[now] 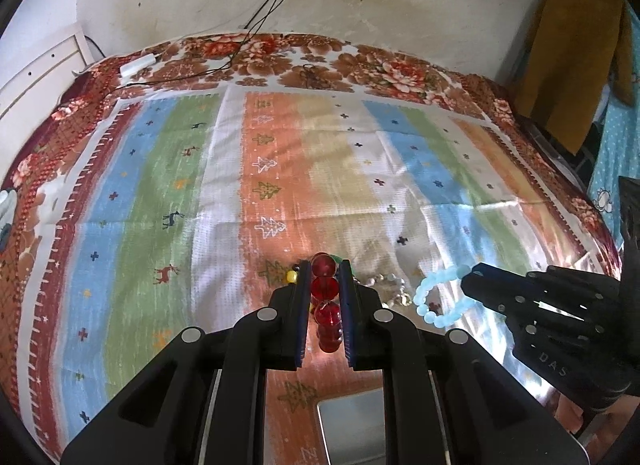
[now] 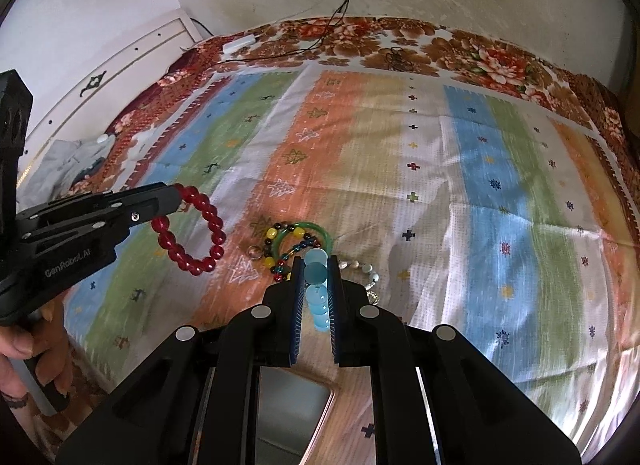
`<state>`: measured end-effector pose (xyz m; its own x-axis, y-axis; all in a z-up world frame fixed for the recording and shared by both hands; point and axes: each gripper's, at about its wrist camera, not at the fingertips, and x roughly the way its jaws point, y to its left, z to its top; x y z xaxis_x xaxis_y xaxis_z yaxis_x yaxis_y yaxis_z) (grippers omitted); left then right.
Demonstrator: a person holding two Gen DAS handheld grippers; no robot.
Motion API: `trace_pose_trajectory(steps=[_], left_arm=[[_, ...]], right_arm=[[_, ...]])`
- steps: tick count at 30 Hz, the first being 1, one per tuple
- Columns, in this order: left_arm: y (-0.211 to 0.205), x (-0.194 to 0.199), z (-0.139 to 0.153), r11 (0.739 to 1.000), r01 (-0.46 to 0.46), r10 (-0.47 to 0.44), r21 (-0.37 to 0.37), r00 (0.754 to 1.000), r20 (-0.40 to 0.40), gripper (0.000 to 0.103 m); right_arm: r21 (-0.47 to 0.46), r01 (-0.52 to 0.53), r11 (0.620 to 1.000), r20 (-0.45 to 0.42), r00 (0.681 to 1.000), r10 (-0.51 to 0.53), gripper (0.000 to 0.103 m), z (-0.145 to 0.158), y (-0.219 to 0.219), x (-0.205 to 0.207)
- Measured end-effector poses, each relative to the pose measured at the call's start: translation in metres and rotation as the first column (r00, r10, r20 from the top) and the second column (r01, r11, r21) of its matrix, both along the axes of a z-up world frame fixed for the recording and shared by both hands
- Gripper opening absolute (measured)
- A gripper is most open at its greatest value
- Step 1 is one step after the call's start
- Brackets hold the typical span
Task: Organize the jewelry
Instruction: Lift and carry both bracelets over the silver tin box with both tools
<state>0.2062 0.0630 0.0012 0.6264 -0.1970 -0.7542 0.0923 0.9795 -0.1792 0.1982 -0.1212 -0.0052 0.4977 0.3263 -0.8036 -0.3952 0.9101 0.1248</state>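
My left gripper (image 1: 325,271) is shut on a red bead bracelet (image 1: 326,301) and holds it above the striped cloth; the bracelet hangs as a ring in the right wrist view (image 2: 192,231). My right gripper (image 2: 316,265) is shut on a pale blue bead bracelet (image 2: 318,297), which shows as a ring in the left wrist view (image 1: 436,297). On the cloth lie a green bangle (image 2: 308,229), a yellow and dark bead bracelet (image 2: 272,249), a multicolour bead string (image 2: 296,251) and a pearly bracelet (image 2: 366,269).
A grey tray (image 2: 292,405) lies on the cloth just under the grippers, also in the left wrist view (image 1: 352,425). The striped cloth (image 1: 200,185) covers a floral bed. Cables and a white adapter (image 1: 138,64) lie at the far edge by the wall.
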Motion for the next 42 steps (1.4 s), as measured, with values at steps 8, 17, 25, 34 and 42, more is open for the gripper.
trace_pose_trajectory(steps=[8,17,25,34,42], left_arm=[[-0.004,-0.026,0.006,0.999,0.027,-0.026,-0.024,0.999,0.021,0.013],[-0.005,-0.051,0.007,0.999,0.034,-0.033,-0.025,0.999,0.04,0.013],[-0.015,-0.074,0.007,0.997,0.072,-0.07,-0.039,0.996,0.047,0.013],[-0.026,-0.094,-0.001,0.995,0.09,-0.089,-0.029,0.995,0.033,0.013],[-0.028,-0.1,-0.008,0.996,0.084,-0.083,-0.033,0.996,0.022,0.013]], right_arm=[[0.014,-0.025,1.0,0.013,1.0,0.024,0.012,0.007,0.0,-0.024],[0.02,-0.045,0.999,0.015,0.999,0.045,0.012,0.006,-0.001,-0.046],[0.045,-0.075,0.996,0.022,0.997,0.074,0.012,0.009,-0.001,-0.07],[0.046,-0.081,0.996,0.01,0.997,0.081,0.012,0.003,-0.004,-0.084],[0.046,-0.086,0.995,-0.011,0.996,0.086,0.012,-0.003,-0.006,-0.087]])
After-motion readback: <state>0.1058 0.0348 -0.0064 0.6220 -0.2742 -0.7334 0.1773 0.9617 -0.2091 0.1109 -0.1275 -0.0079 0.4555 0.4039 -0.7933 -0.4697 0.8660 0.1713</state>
